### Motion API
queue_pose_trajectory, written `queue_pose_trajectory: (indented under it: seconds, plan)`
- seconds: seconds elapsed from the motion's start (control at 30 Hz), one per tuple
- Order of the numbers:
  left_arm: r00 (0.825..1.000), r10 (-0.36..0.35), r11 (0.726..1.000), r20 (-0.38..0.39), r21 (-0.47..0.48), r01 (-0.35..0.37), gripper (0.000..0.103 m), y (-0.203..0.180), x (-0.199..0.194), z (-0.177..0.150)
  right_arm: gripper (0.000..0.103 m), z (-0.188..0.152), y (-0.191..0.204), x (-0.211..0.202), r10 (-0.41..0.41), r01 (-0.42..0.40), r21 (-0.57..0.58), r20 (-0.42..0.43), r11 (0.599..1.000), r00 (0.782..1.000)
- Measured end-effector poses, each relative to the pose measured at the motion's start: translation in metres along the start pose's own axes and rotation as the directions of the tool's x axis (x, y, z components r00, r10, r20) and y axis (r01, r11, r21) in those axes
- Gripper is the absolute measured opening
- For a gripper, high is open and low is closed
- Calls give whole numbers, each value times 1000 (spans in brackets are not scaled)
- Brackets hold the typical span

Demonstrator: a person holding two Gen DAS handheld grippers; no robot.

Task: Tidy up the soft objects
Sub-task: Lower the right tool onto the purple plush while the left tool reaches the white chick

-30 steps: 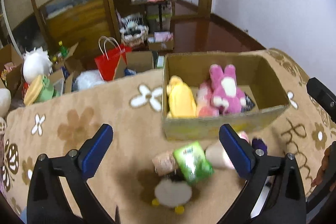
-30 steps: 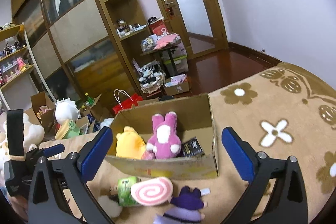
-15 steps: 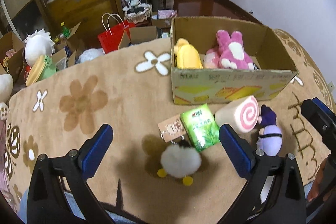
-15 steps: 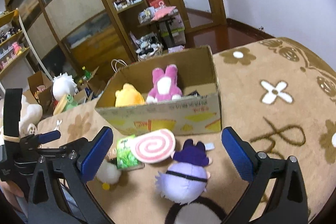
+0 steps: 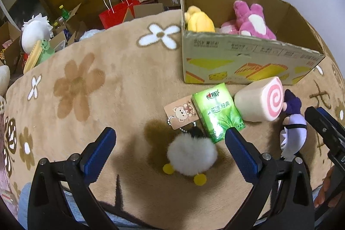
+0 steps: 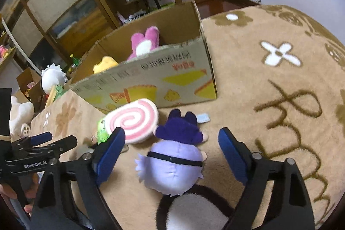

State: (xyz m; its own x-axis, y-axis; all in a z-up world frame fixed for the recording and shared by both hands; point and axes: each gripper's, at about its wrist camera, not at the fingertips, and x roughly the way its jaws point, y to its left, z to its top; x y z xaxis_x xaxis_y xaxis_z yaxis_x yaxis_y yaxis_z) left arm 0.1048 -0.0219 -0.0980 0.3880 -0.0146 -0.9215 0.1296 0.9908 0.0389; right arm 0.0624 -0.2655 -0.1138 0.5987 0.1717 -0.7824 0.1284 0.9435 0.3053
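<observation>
A cardboard box (image 5: 248,57) stands on the tan flower blanket and holds a yellow plush (image 5: 199,19) and a pink plush (image 5: 251,22); the box also shows in the right wrist view (image 6: 155,83). In front of it lie a green tissue pack (image 5: 217,111), a pink swirl roll plush (image 5: 258,102), a purple plush (image 5: 293,130) and a white fluffy chick (image 5: 192,154). My left gripper (image 5: 168,149) is open, its jaws on either side of the chick. My right gripper (image 6: 171,148) is open around the purple plush (image 6: 172,165), beside the roll (image 6: 131,120).
A bear tag card (image 5: 181,112) lies by the tissue pack. Beyond the blanket's far edge are a red bag (image 5: 117,12), open boxes, a white plush (image 5: 35,30) and wooden cabinets. A black-and-white plush (image 6: 194,212) lies under the right gripper.
Both grippers have come down and closer to the toys in front of the box. The left now straddles the white chick, the right straddles the purple plush. Both stay open.
</observation>
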Motion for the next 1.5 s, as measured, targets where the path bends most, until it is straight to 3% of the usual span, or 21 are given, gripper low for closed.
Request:
queue_pose_trajectory:
  seconds: [0.47,0.6,0.77,0.93,1.17,1.27,1.5]
  plan:
    - [989,-11,1000,-146,23,14,100,-7,37,-8,79,-9,-8,37,-6,7,10,-98,1000,995]
    - [986,-16,999,-168,40,23,88,-11,43,-11,77,-10,-10,45,16,-14,20,-115,1000,993]
    - [982,-8,997,-189,70,21,87,-18,49,-14,77,-10,-11,53,25,-23,17,-126,1000,992]
    - [977,4,995,-213,102,18,67,-26,56,-16,78,-11,-10,57,29,-28,11,-132,1000,991]
    - [978,30,993,-206,114,-7,59,-29,54,-19,74,-14,-11,62,69,-64,36,-153,997,986]
    - [980,31,994,-194,113,-9,51,-28,51,-19,65,-15,-13,60,75,-70,34,-156,997,985]
    - [985,38,992,-167,123,-17,31,-30,46,-23,62,-19,1,55,39,-41,-13,-136,999,990]
